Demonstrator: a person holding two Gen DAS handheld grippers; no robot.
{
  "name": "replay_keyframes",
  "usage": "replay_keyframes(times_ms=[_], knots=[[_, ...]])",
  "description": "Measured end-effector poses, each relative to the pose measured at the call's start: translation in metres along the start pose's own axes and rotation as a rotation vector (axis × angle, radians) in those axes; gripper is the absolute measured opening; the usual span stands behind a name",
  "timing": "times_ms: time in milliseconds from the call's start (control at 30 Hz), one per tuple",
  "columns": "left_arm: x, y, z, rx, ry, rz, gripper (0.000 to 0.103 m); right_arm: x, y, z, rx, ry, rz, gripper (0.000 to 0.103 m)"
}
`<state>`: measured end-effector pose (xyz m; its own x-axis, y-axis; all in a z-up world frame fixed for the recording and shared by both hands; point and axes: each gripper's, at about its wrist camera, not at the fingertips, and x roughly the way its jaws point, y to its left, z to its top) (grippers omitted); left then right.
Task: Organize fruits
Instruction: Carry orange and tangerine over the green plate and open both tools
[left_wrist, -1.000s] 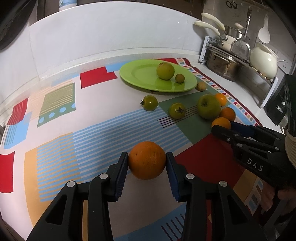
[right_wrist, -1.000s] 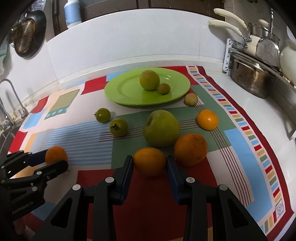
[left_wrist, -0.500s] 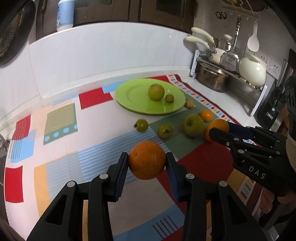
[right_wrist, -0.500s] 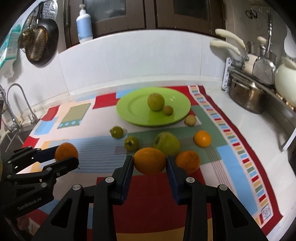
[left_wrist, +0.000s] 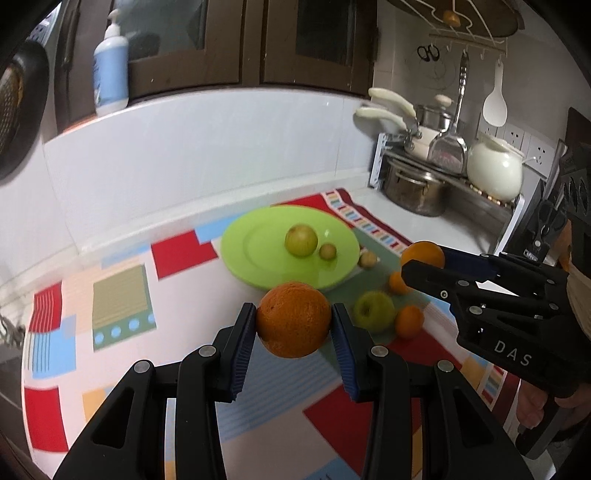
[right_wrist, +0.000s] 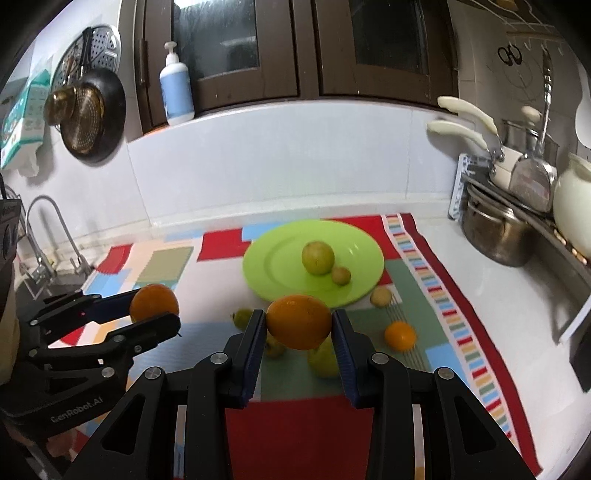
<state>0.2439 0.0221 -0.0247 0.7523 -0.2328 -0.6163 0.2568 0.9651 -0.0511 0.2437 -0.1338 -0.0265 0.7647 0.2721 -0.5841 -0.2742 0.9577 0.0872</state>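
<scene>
A: What does the left gripper (left_wrist: 294, 323) carry?

B: A round, pebbly-skinned deep orange fruit (left_wrist: 293, 319), pinched between its blue ribbed pads and held in the air above the patchwork cloth (left_wrist: 122, 306) of red, blue and cream blocks.

A: And the right gripper (right_wrist: 298, 325)?

B: Its fingers are closed on a smoother, glossier yellow-orange fruit (right_wrist: 298, 322), likewise held clear of the cloth. Both grippers are matte black plastic with metal rivets.

A: What sits in the dish?

B: The shiny lime-green round plate (right_wrist: 277, 266) lies at the far side of the cloth. It holds a large yellow-green round fruit (right_wrist: 318, 257) and, just beside it to the right, a small brownish-green ball-shaped fruit (right_wrist: 340, 275).

A: What remains on the cloth?

B: A small tan fruit (right_wrist: 381, 296) just off the plate's right rim, a small bright orange (right_wrist: 400, 335) nearer, and a green apple (left_wrist: 373, 309) with another small orange (left_wrist: 408, 321) touching its right side.

A: Beyond that?

B: At far right, a steel pot (right_wrist: 496, 232) under a rack.
</scene>
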Motion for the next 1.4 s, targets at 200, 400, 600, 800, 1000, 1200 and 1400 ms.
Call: replay_keyframes(times_ms=[200, 400, 600, 800, 1000, 1200, 1400], knots=[[0.01, 0.002, 0.027, 0.006, -0.028, -0.007, 0.04, 0.006, -0.007, 0.028, -0.004, -0.032, 0.008, 0.037], [0.026, 0.008, 0.055, 0.017, -0.044, 0.0, 0.04, 0.02, -0.014, 0.053, -0.013, -0.044, 0.014, 0.037], [0.044, 0.009, 0.08, 0.015, -0.041, -0.01, 0.04, 0.039, -0.025, 0.074, -0.01, -0.036, 0.026, 0.037], [0.067, 0.008, 0.102, 0.02, -0.036, -0.01, 0.04, 0.059, -0.034, 0.092, -0.026, -0.034, 0.021, 0.037], [0.092, 0.007, 0.117, 0.033, -0.023, -0.006, 0.04, 0.085, -0.046, 0.108, -0.033, -0.024, 0.016, 0.037], [0.125, 0.009, 0.128, 0.043, -0.001, 0.0, 0.04, 0.118, -0.06, 0.118, -0.021, 0.013, 0.029, 0.037], [0.165, 0.016, 0.133, 0.037, 0.038, -0.006, 0.04, 0.156, -0.072, 0.12, -0.007, 0.068, 0.044, 0.037]])
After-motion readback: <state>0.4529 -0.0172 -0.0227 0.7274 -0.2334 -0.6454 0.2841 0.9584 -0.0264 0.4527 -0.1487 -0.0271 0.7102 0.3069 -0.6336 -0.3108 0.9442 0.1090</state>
